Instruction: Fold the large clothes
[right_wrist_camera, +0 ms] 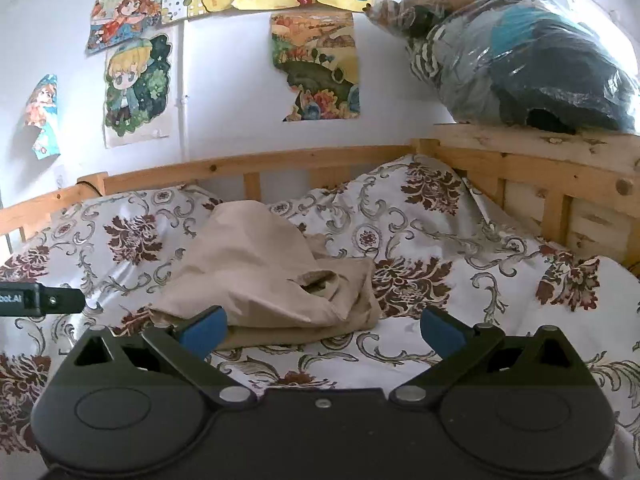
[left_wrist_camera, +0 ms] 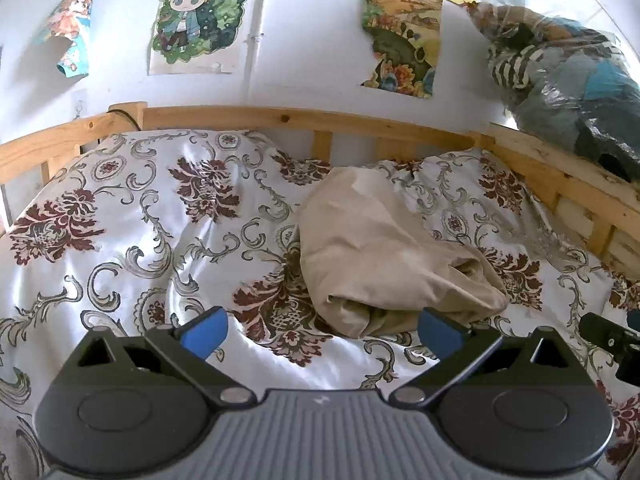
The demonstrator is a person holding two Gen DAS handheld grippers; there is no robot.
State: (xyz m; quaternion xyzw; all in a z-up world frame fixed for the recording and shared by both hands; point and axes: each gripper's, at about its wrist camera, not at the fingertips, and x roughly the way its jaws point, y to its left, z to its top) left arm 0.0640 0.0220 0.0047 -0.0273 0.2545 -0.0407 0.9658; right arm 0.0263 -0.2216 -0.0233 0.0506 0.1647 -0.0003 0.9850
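Observation:
A crumpled beige garment (left_wrist_camera: 384,256) lies bunched on the flowered bedspread (left_wrist_camera: 140,220), just ahead of and slightly right of my left gripper (left_wrist_camera: 322,330). The left gripper is open and empty, its blue pads (left_wrist_camera: 204,334) wide apart. In the right wrist view the garment (right_wrist_camera: 264,276) lies ahead and to the left of my right gripper (right_wrist_camera: 322,330), which is open and empty; its left pad (right_wrist_camera: 204,332) is near the garment's front edge. The right gripper's tip shows at the left view's right edge (left_wrist_camera: 608,336); the left gripper's tip shows at the right view's left edge (right_wrist_camera: 44,300).
A wooden bed rail (left_wrist_camera: 304,120) runs along the back and right side (right_wrist_camera: 540,184). A clear plastic bag of dark clothes (right_wrist_camera: 520,52) sits on the right rail. Posters (left_wrist_camera: 200,12) hang on the white wall behind.

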